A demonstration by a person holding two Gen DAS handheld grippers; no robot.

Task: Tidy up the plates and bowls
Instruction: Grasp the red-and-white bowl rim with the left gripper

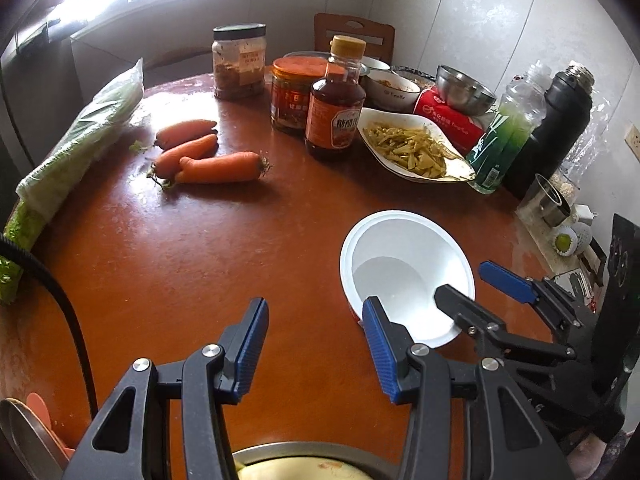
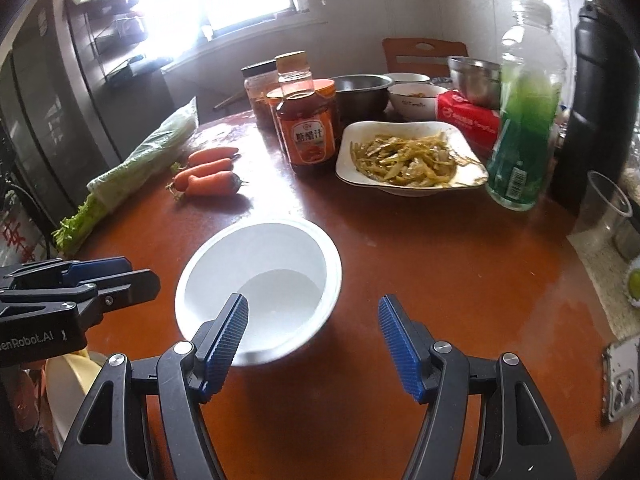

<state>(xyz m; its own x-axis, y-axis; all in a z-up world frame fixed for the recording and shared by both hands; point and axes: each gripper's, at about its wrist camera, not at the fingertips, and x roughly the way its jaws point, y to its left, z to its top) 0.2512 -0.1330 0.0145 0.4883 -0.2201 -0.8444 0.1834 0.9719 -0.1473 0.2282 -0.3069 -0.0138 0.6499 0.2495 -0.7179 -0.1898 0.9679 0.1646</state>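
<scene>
The left gripper's black body, seen in the right wrist view, carries the partly cut-off lettering "enRobot.AI"; the brown sauce bottle [image 2: 306,120] has an orange label with Chinese characters, and the red tissue pack [image 2: 468,118] bears white print too small to read. The left gripper [image 1: 316,334] has its jaws spread wide with nothing between them, its right blue pad just at the near rim of the white bowl [image 1: 406,276]. The right gripper [image 2: 314,330] also has its jaws wide apart, gripping nothing; its left finger overlaps the bowl's near edge, though contact cannot be told. That single empty white bowl stands upright on the red-brown tabletop [image 2: 440,248], near its front. Farther back lie three carrots [image 1: 200,156], one white plate of yellow-green shredded vegetables [image 2: 408,158], two lidded jars, one green drink bottle [image 2: 520,136] and one black flask [image 1: 554,128].
</scene>
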